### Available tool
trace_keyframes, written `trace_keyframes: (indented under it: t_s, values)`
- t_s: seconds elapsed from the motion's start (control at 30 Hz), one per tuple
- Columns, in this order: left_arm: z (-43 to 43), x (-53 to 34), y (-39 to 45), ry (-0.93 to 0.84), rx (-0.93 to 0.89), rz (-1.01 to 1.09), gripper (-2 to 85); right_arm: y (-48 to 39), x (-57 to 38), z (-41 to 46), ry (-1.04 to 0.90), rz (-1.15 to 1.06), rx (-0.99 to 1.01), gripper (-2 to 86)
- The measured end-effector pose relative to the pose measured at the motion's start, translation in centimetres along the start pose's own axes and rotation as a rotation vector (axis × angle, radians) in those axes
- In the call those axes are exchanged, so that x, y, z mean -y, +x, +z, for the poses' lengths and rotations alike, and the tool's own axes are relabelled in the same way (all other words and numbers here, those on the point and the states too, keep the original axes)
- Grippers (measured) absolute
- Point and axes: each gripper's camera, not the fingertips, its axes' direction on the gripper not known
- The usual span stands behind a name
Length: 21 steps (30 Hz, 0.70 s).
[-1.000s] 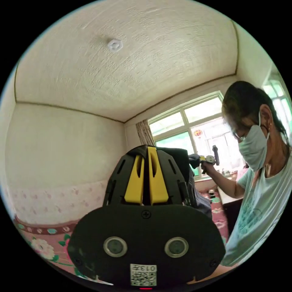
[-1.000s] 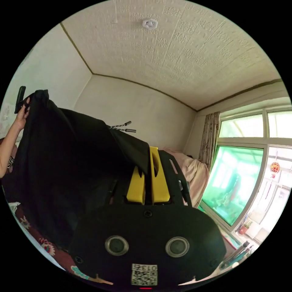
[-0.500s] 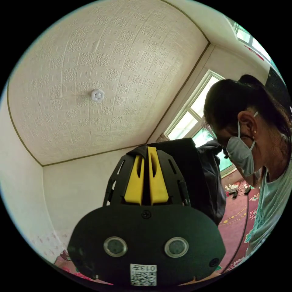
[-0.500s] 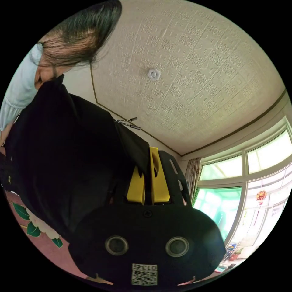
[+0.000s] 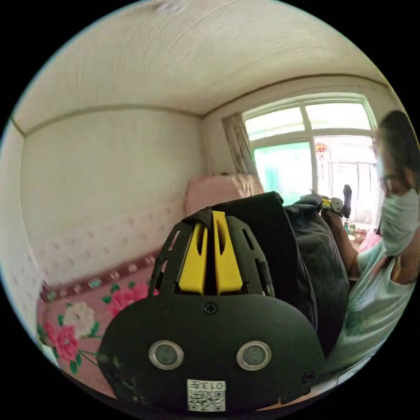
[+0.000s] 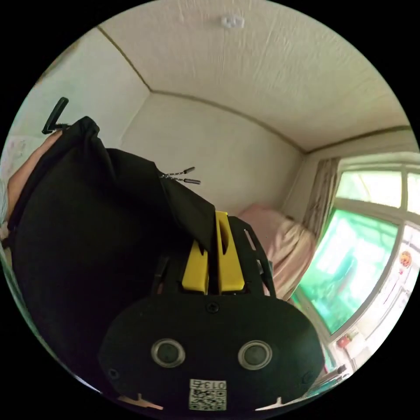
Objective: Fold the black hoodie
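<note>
Black hoodie (image 6: 87,245) is hanging in the air, stretched between 2 grippers. Left gripper (image 5: 213,215) is pinching 1 edge with its yellow jaws closed together. Right gripper (image 6: 214,216) is clamping the other edge likewise. A window (image 5: 306,148) is glowing behind.

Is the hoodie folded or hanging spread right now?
Hanging spread: black hoodie held up between left gripper and right gripper.

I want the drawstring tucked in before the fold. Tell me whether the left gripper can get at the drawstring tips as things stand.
Probably not. The left gripper is shut on the black hoodie, and so is the right gripper, so neither is free. The drawstring tips dangle in the open near the right gripper; one grip would have to let go first.
</note>
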Motion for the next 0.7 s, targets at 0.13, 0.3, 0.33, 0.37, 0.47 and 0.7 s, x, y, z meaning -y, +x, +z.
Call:
trace_keyframes:
  t_s: [0.13, 0.3, 0.33, 0.37, 0.47, 0.7]
  values:
    - [22.2, -14.2, -17.8, -0.369, -0.411, -0.615, 11.2, -1.1, -15.0, 27.6, -0.554, 0.163, 0.265, 10.1]
    - [27.6, -29.5, -21.2, -0.493, -0.379, -0.795, 17.7, -3.2, -39.4, 38.9, -0.946, 0.495, 0.511, 11.8]
    - [27.0, -32.2, -21.2, -0.538, -0.298, -0.777, 17.3, -4.3, -44.6, 38.8, -1.009, 0.512, 0.515, 12.2]
    - [26.5, -33.6, -21.2, -0.545, -0.277, -0.787, 17.0, -4.7, -47.2, 38.6, -1.037, 0.529, 0.512, 12.4]
    - [23.8, -40.5, -20.7, -0.544, -0.275, -0.904, 16.5, -6.2, -58.5, 35.7, -1.101, 0.644, 0.460, 12.9]
    - [18.5, -51.0, -15.4, -0.640, -0.055, -1.121, 20.4, -9.4, -75.8, 32.1, -1.153, 0.845, 0.372, 15.0]
